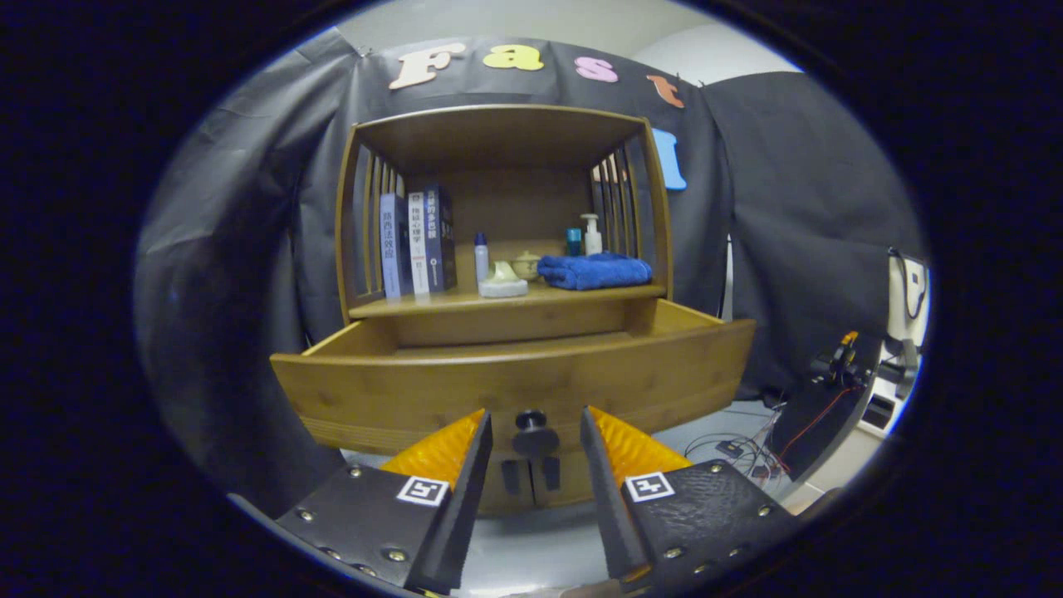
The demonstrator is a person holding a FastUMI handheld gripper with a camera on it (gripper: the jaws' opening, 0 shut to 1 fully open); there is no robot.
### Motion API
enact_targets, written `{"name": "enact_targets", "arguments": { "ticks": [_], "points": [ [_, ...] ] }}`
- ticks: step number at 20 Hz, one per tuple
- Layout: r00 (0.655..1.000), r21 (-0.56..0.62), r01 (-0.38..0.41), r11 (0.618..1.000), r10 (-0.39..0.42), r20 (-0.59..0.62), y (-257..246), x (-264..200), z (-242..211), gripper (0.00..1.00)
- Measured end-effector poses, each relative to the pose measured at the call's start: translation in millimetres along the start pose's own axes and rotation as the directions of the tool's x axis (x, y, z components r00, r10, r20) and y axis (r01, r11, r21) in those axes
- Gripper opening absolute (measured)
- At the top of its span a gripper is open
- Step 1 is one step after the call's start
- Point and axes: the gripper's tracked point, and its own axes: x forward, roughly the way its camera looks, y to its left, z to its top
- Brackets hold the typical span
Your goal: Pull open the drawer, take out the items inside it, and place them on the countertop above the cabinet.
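My jaws [536,444] stand apart, astride the knob [531,421] without pressing it. The drawer [515,386] is pulled out just beyond them (interior hidden); the surface [465,301] lies above, farther back.

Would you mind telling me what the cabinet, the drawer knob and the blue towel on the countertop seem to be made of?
The cabinet looks like varnished wood: warm brown, faint grain, soft sheen on the pulled-out drawer front. The knob, between the open claw's fingers and untouched, is dark and smooth, perhaps metal or plastic; I cannot tell which. The towel looks like soft terry cloth, folded and plump.
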Motion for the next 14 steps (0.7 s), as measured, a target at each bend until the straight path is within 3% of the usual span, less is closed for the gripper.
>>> {"name": "enact_targets", "arguments": {
  "ticks": [5,14],
  "points": [
    [0.998,0.011,-0.046,0.999,0.046,-0.031,10,10,-20,0.93],
    [0.991,-0.002,-0.099,0.995,0.098,-0.09,29,39,-39,0.93]
  ]
}}
